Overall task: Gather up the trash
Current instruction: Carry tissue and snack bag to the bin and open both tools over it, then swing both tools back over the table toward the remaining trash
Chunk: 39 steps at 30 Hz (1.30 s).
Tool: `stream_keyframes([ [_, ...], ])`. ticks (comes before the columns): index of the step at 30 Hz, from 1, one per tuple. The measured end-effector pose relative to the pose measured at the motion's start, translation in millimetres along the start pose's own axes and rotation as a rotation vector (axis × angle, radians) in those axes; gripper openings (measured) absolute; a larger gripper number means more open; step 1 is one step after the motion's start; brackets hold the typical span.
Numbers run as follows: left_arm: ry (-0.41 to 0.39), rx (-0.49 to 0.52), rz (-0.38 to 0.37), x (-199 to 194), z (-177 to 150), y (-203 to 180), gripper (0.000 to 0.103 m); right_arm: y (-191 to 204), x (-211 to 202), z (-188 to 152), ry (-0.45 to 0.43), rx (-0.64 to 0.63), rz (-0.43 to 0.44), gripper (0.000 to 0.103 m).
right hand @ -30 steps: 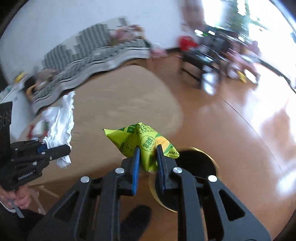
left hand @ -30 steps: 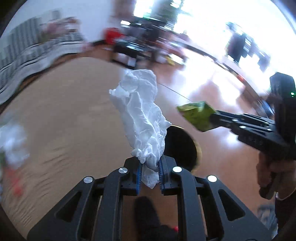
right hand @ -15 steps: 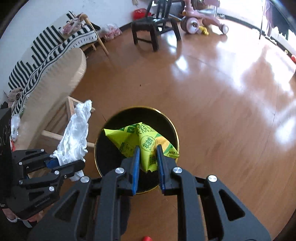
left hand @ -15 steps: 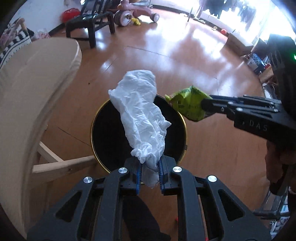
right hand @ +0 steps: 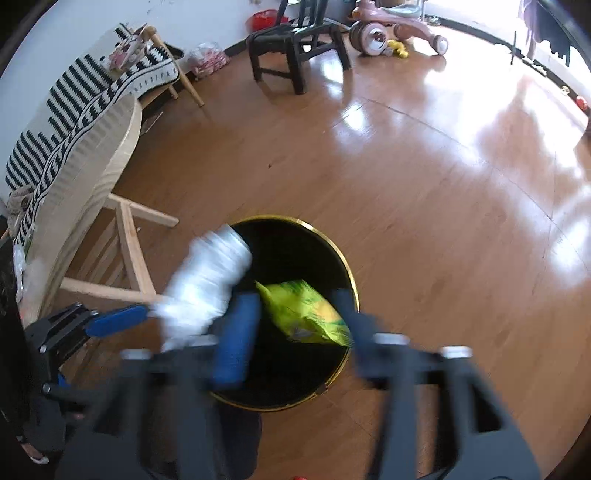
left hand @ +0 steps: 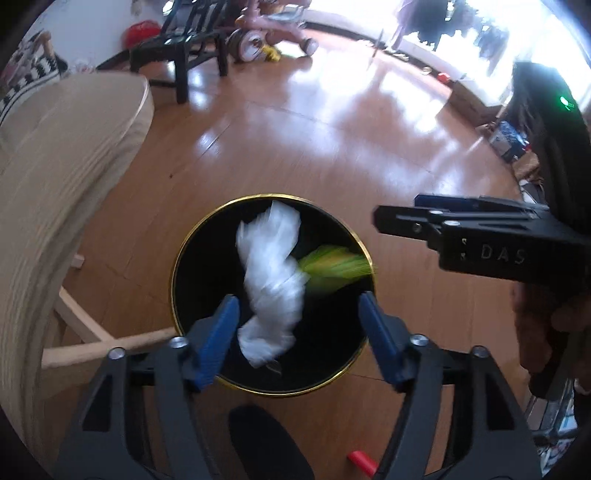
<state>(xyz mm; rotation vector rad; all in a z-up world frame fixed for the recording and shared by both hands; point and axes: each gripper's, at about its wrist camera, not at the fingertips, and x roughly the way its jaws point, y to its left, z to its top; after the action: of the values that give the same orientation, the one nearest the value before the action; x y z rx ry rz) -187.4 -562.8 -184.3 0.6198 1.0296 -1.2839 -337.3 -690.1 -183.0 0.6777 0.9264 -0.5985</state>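
Note:
A black round bin with a gold rim (left hand: 177,258) (right hand: 351,280) stands on the wooden floor, right below both grippers. A white crumpled tissue (left hand: 271,280) (right hand: 207,284) is blurred, loose in the air over the bin's mouth. A green snack wrapper (left hand: 336,264) (right hand: 303,310) is also blurred and loose over the bin. My left gripper (left hand: 299,328) is open and empty above the bin. My right gripper (right hand: 295,321) is open and empty; it also shows from the side in the left wrist view (left hand: 406,218).
A light wooden table (left hand: 55,192) (right hand: 92,177) stands left of the bin. A black chair (right hand: 295,48) and a pink ride-on toy (right hand: 399,26) are at the far side. A small red object (left hand: 360,459) lies on the floor nearby.
Both grippers have opened over the bin. The tissue and the green wrapper have left the jaws and are dropping toward the bin.

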Motion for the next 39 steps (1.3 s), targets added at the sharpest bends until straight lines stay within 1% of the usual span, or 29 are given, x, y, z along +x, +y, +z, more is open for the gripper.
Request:
stream_keyframes([
  [2,-0.010,0.024,-0.006,-8,-1,-6,0.073,1,-3,2,-0.001,0.001,-0.014,0.074],
  [4,-0.028,0.023,-0.013,-21,0,-9,0.075,2,-11,4,-0.008,0.011,-0.014,0.074],
  [6,-0.062,0.007,-0.031,-44,2,-7,0.079,10,-23,6,-0.024,0.000,-0.023,0.074],
  [8,-0.119,-0.020,-0.026,-79,2,1,0.086,27,-42,10,-0.053,-0.029,-0.032,0.074],
  [9,-0.151,-0.035,-0.017,-100,0,7,0.087,35,-50,12,-0.067,-0.042,-0.033,0.076],
  [10,-0.174,-0.046,-0.006,-117,-3,12,0.090,52,-64,14,-0.091,-0.068,-0.030,0.078],
  [11,-0.209,-0.068,0.030,-144,-9,24,0.093,66,-74,16,-0.109,-0.090,-0.025,0.080],
  [12,-0.237,-0.088,0.064,-167,-16,34,0.094,80,-82,18,-0.123,-0.110,-0.017,0.081],
  [13,-0.255,-0.105,0.092,-185,-22,42,0.094,102,-93,19,-0.142,-0.141,0.000,0.082],
  [14,-0.284,-0.141,0.156,-214,-37,58,0.094,128,-102,20,-0.160,-0.173,0.026,0.084],
  [15,-0.302,-0.164,0.194,-230,-46,69,0.094,148,-108,20,-0.169,-0.198,0.046,0.086],
  [16,-0.320,-0.195,0.247,-249,-59,81,0.096,180,-115,20,-0.176,-0.240,0.075,0.087],
  [17,-0.343,-0.247,0.332,-275,-82,101,0.097,207,-118,18,-0.179,-0.275,0.099,0.089],
  [18,-0.353,-0.280,0.379,-289,-97,113,0.097,234,-121,15,-0.180,-0.310,0.127,0.089],
  [19,-0.364,-0.335,0.455,-308,-122,130,0.097,270,-123,10,-0.177,-0.352,0.165,0.089],
  [20,-0.374,-0.363,0.487,-318,-134,141,0.097,304,-123,4,-0.169,-0.392,0.202,0.089],
  [21,-0.389,-0.409,0.528,-332,-156,158,0.097,329,-122,-1,-0.162,-0.421,0.227,0.089],
  [23,-0.385,-0.504,0.580,-353,-199,193,0.097,396,-117,-17,-0.143,-0.492,0.286,0.089],
  [25,-0.374,-0.591,0.601,-368,-233,222,0.097,456,-110,-33,-0.116,-0.547,0.342,0.089],
  [26,-0.380,-0.651,0.627,-378,-258,242,0.097,478,-107,-41,-0.106,-0.566,0.362,0.089],
  [27,-0.390,-0.683,0.648,-384,-275,254,0.097,508,-102,-51,-0.097,-0.593,0.383,0.089],
  [29,-0.393,-0.750,0.672,-398,-305,276,0.097,548,-92,-70,-0.087,-0.622,0.395,0.089],
  [30,-0.392,-0.774,0.692,-405,-314,286,0.097,562,-87,-77,-0.079,-0.626,0.401,0.089],
  [31,-0.385,-0.803,0.746,-411,-327,297,0.097,580,-79,-82,-0.062,-0.634,0.414,0.089],
  [33,-0.374,-0.834,0.803,-419,-351,317,0.097,604,-66,-88,-0.054,-0.652,0.419,0.089],
  [36,-0.346,-0.886,0.806,-421,-377,349,0.097,616,-51,-93,-0.075,-0.671,0.391,0.089],
  [39,-0.326,-0.916,0.832,-421,-390,368,0.097,613,-29,-92,-0.040,-0.661,0.354,0.089],
])
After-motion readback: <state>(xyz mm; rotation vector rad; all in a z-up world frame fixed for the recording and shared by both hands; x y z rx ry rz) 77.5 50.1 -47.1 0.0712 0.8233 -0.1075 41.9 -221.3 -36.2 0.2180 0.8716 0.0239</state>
